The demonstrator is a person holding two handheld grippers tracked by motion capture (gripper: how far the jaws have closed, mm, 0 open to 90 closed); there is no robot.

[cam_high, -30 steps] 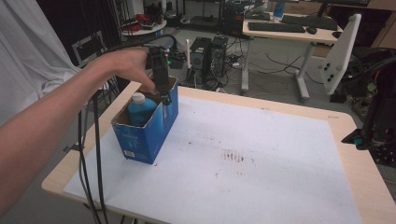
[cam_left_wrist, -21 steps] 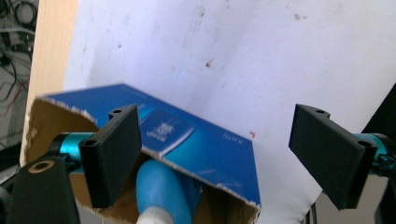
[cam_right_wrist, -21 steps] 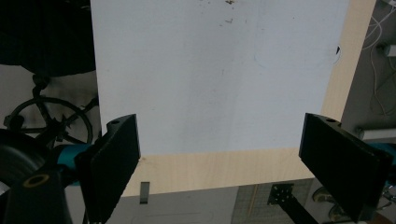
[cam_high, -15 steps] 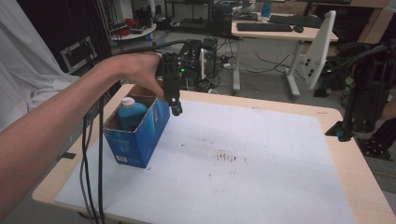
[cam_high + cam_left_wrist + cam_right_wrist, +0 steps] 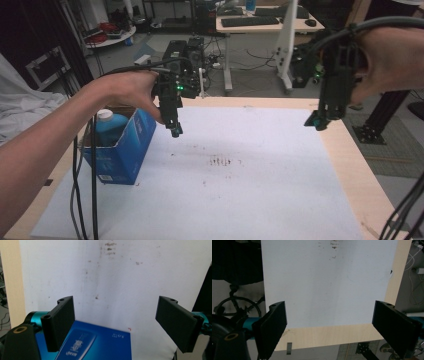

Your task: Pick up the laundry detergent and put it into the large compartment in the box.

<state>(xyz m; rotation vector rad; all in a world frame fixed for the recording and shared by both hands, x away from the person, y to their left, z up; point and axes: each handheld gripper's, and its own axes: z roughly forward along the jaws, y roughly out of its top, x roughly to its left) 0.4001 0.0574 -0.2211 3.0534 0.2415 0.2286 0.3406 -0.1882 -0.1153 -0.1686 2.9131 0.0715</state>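
Note:
A blue cardboard box (image 5: 122,147) stands open-topped at the table's left side, with a blue bottle with a white cap (image 5: 106,125) inside it. My left gripper (image 5: 175,131) hangs just right of the box, above the white sheet, pointing down. In the left gripper view its jaws stand wide apart with nothing between them, and the blue box (image 5: 100,345) lies below them. My right gripper (image 5: 315,121) hovers over the table's far right edge. Its jaws are also wide apart and hold nothing.
A white sheet (image 5: 250,200) covers most of the wooden table (image 5: 350,165) and has small brown stains (image 5: 220,161) near its middle. Black cables (image 5: 82,190) hang by the left edge. Desks, a chair and equipment stand beyond the table.
The left gripper has drawn away from the box toward the right. The right hand and its gripper have come in over the table's right edge.

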